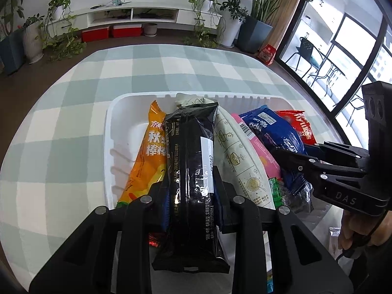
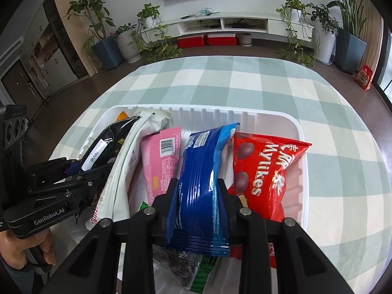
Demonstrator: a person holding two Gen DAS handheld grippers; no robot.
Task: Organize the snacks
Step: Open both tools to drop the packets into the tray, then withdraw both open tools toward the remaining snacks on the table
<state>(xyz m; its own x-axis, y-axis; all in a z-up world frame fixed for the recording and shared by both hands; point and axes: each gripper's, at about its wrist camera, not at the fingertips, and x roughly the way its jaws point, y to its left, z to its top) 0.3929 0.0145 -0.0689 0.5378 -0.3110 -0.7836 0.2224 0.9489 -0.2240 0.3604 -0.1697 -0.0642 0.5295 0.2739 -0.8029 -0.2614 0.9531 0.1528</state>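
Note:
A white plastic tray [image 1: 117, 132] [image 2: 301, 152] on the checked tablecloth holds several snack packs. My left gripper [image 1: 192, 196] is shut on a long black packet [image 1: 191, 161], held lengthwise over the tray between an orange pack [image 1: 152, 147] and a white pouch [image 1: 235, 152]. My right gripper [image 2: 197, 196] is shut on a blue roll-cake pack [image 2: 203, 171], between a pink pack [image 2: 161, 156] and a red Mylikes bag [image 2: 264, 171]. Each gripper shows in the other's view: the right gripper [image 1: 289, 156] at the right, the left gripper [image 2: 80, 169] at the left.
The round table with green-and-white checked cloth [image 1: 73, 103] [image 2: 318, 93] extends beyond the tray. A clear bag of dark snacks [image 2: 178, 264] and a green wrapper [image 2: 203, 274] lie near the tray's front. A hand [image 2: 22, 252] holds the left gripper. Plants and a TV cabinet stand behind.

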